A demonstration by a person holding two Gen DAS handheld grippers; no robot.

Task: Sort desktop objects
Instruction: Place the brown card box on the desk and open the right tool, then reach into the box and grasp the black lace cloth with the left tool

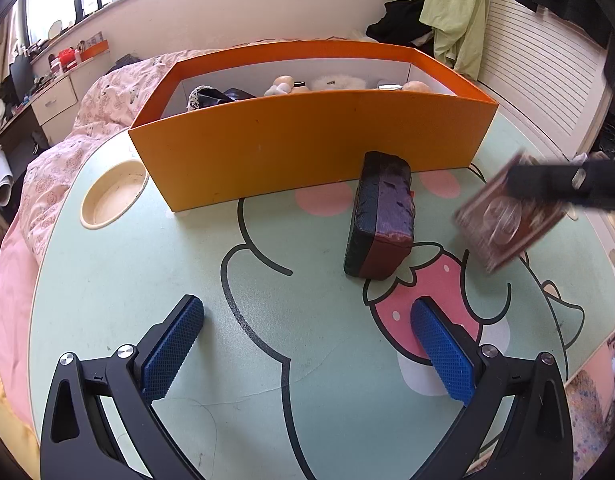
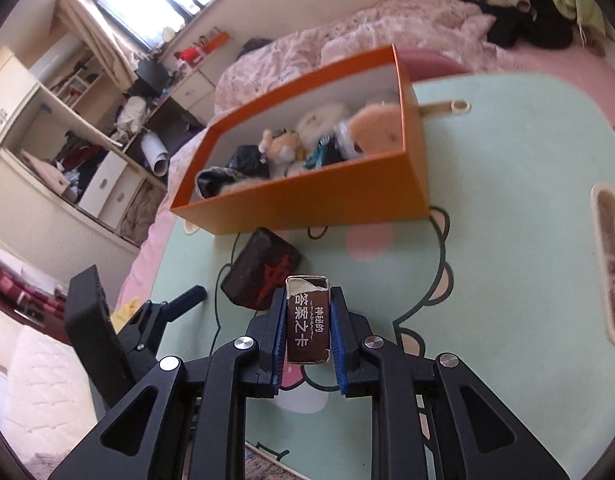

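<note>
Spreading across most of both views, the pale green counter (image 1: 291,360) with its cartoon print carried the sorting. Next in bulk came the orange box (image 1: 307,148), which sat in the upper middle of the left wrist view, already holding soft toys (image 2: 319,128) and a dark bundle; a round cup recess (image 1: 113,194) lay just beside its left end. The dark mahjong-tile cushion (image 1: 381,216) stood on the counter just in front of the box wall, untouched.

The step in hand looked like the carry of the card box (image 2: 308,320) toward the orange box. The right gripper (image 2: 307,312) had its jaws clenched on that small brown card box, held clear of the counter; in the left wrist view it showed blurred at the right edge. The left gripper (image 1: 307,344) hovered low in its frame with jaws released and nothing between them.

The next move probably called for lifting the card box above the near wall, then letting go over a free patch inside. The cushion would remain for afterwards.
</note>
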